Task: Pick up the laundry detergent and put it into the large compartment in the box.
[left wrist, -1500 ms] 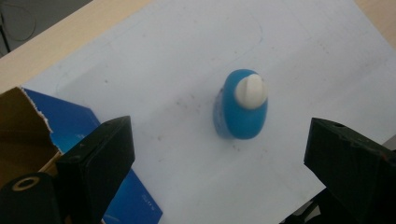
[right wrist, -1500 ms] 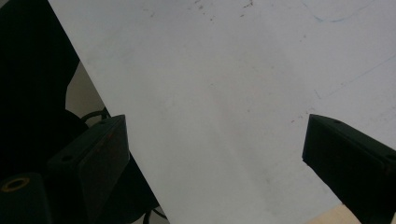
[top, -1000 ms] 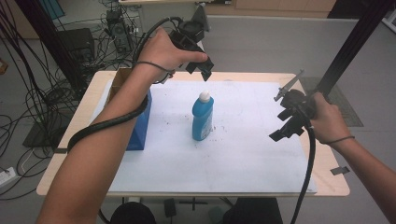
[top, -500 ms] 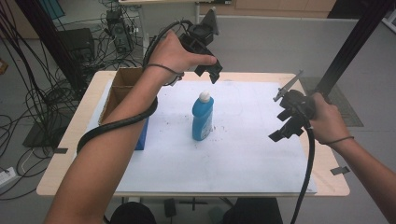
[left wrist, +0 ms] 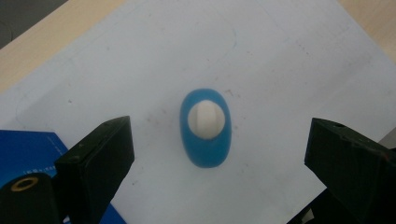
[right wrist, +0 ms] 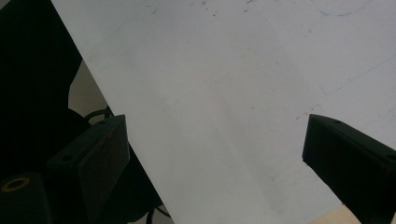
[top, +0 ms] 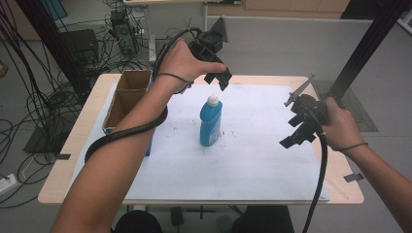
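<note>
- Two hand-held tools are up off the bench, neither one touching anything
- Left forearm reaches forward and up from the bottom of the high view, wrist bent so the left tool points down, hanging over the blue bottle
- Left tool's jaws stand wide apart; in the left gripper view the bottle's white cap sits between them, well below and clear of both
- Blue bottle stands upright on the white sheet near the middle of the bench, just right of the cardboard box
- Right forearm comes in from the lower right corner, hand gripping the right tool over the sheet's right side, well apart from the bottle
- Right tool's jaws are also wide apart, tilted down toward the sheet's near edge with nothing between them
- Black cable trails down from the right tool
</note>
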Tool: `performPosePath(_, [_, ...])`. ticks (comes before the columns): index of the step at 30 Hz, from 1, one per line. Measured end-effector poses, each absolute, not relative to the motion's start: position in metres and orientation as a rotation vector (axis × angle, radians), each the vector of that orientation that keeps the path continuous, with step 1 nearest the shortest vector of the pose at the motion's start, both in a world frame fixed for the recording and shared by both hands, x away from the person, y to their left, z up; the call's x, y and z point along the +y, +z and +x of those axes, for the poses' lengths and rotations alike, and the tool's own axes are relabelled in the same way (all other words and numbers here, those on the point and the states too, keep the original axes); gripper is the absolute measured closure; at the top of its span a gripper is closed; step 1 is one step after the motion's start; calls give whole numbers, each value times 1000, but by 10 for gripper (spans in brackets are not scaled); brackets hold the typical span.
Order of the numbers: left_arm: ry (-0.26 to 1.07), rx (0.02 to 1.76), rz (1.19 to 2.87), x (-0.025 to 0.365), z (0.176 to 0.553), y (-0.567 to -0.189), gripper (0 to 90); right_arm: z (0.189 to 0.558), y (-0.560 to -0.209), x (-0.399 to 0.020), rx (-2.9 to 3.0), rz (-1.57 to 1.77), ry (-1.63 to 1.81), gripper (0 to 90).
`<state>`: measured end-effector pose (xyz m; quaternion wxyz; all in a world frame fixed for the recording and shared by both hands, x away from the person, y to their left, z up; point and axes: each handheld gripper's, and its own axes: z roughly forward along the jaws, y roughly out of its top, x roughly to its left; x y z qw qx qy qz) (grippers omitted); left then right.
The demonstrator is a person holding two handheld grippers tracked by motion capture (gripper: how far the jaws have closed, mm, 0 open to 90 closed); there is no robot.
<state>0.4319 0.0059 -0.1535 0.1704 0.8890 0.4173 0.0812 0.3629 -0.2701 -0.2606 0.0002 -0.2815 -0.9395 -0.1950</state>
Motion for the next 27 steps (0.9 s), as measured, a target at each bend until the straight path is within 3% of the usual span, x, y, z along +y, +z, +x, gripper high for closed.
performPosePath(27, [231, 1233, 2524, -1, 440, -188, 84, 365, -267, -270, -2931, -890, -599, 75])
